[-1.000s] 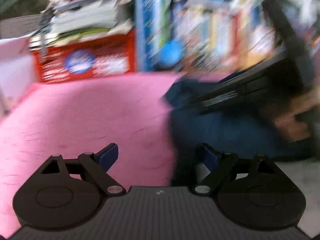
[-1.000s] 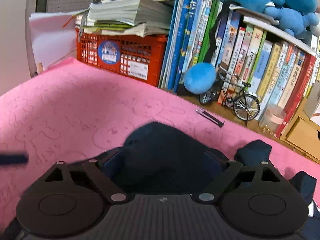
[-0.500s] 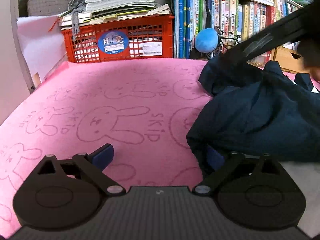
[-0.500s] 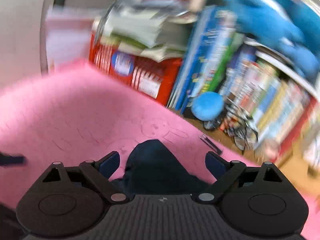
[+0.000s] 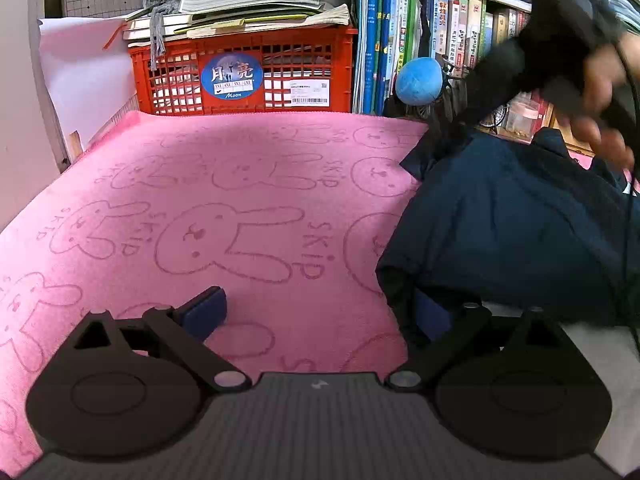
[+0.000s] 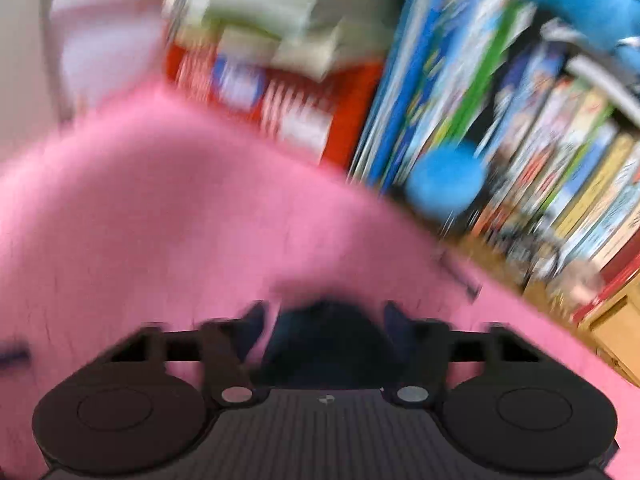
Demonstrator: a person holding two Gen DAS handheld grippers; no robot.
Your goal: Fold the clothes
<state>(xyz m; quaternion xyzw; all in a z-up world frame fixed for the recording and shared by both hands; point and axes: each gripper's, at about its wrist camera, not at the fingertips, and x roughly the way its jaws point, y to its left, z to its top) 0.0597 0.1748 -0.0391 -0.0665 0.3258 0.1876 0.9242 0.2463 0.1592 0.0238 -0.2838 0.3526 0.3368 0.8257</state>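
1. left hand-held gripper (image 5: 318,312) hangs low over the pink towel (image 5: 208,208), jaws wide and holding nothing; its right finger sits at or under the near-left edge of the garment (image 5: 512,232), touching or not i cannot tell.
2. right hand-held gripper (image 6: 324,322) has its jaws closing, with a dark fold of the garment (image 6: 324,340) between them; the right wrist view is blurred, so whether the pads press yet i cannot tell. from the left wrist view it reaches down to the garment's far corner, a hand (image 5: 600,92) on its grip.
3. the navy garment lies bunched on the right side of the towel, in front of the books (image 5: 384,36), not yet spread or folded.
4. step in hand, as i judge it: taking hold of the garment to lay it out, so early in the task.
5. next move calls for a firm pinch by the right, then the left closing on the near edge, and both drawing the cloth flat over the towel.
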